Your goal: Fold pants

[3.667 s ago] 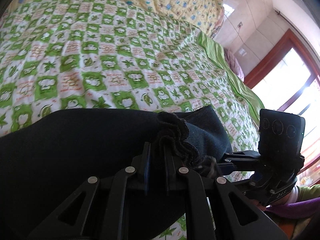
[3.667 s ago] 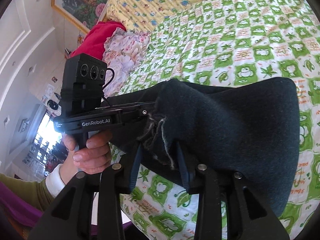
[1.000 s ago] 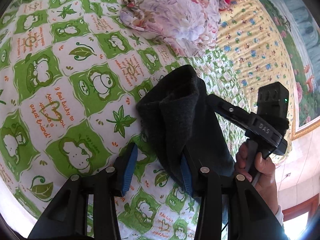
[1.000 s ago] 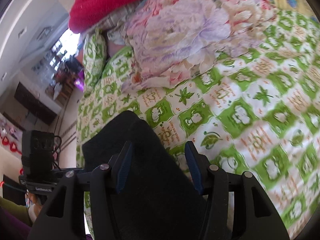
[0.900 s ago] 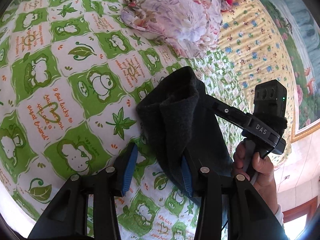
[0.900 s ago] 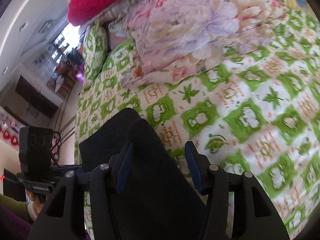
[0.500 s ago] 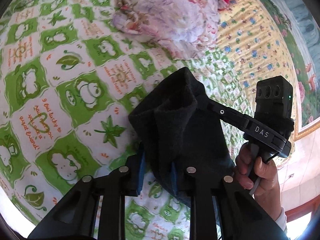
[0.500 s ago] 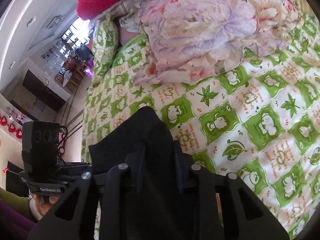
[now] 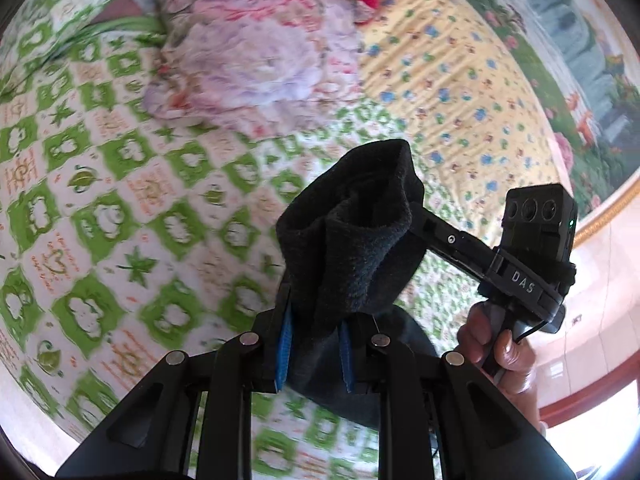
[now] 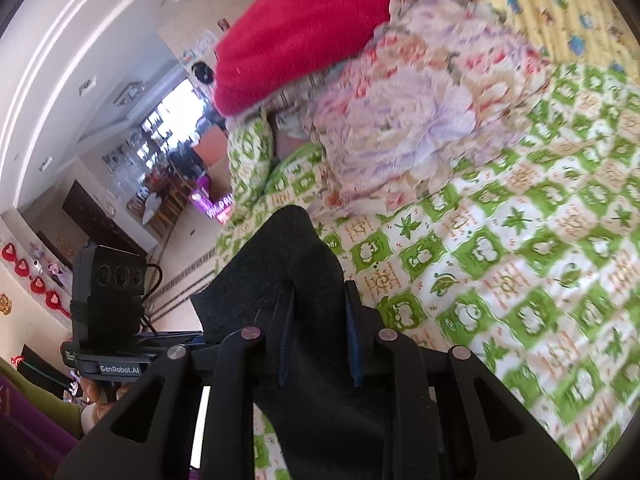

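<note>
— Left wrist view: my left gripper [image 9: 312,350] is clamped tight on the dark pants [image 9: 352,248], which bunch up toward twelve o'clock, above the green checked bedspread [image 9: 120,200].

— And the right?

— My right gripper [image 10: 318,344] pinches the same pants, fingers nearly closed. I'd keep both grips level, pull the fabric taut between them, then lay it flat toward the floral pillow [image 10: 400,120] at one o'clock.

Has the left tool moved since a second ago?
Yes. The left tool, now shut on the dark pants, has moved toward the floral pillow, which sits lower and larger in its view.
</note>
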Tool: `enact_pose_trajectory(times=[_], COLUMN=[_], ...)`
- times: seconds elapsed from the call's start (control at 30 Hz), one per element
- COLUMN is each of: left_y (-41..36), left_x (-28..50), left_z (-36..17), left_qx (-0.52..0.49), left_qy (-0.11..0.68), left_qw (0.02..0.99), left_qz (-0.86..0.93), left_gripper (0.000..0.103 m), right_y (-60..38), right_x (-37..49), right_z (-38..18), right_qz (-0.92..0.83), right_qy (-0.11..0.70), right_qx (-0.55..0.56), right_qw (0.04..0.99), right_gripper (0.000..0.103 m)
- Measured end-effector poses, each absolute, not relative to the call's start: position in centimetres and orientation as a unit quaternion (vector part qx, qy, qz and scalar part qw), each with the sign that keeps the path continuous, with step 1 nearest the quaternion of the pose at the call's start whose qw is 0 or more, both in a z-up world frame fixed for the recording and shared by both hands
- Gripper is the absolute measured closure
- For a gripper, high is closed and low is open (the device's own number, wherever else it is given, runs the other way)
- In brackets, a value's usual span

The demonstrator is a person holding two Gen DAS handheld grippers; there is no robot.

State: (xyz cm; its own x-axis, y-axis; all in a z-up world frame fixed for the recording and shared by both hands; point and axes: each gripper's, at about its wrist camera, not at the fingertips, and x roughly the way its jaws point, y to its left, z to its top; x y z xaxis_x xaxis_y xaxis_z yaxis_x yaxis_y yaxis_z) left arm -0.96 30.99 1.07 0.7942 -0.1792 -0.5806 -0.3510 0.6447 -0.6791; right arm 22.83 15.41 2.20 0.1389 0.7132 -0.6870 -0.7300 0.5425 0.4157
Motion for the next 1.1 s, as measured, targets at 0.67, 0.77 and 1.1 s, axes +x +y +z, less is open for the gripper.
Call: enact_pose_trajectory(times=[0.67,0.77,1.1], left_y=[16.2,13.9,7.2], left_x=[2.5,2.9,4.9], left_z=[10.0,10.0,8.9], left_qx=[-0.310,-0.296,-0.256], left_qy=[0.318,0.330,0.373], left_qw=[0.890,0.888,0.875], left_qz=[-0.106,-0.125,-0.172], left_gripper=[0.083,0.083,0.083], right_y=[-1.2,-3.4,-10.6], right_x=[16.8,16.0,13.6], right_z=[8.4,8.3,6.6], right_qz=[0.447,0.438,0.398], right_qy=[0.340,0.334,0.324], right_qx=[0.109,0.120,0.163], right_qw=[0.820,0.826,0.842], right_gripper=[0.080,0.080,0.080])
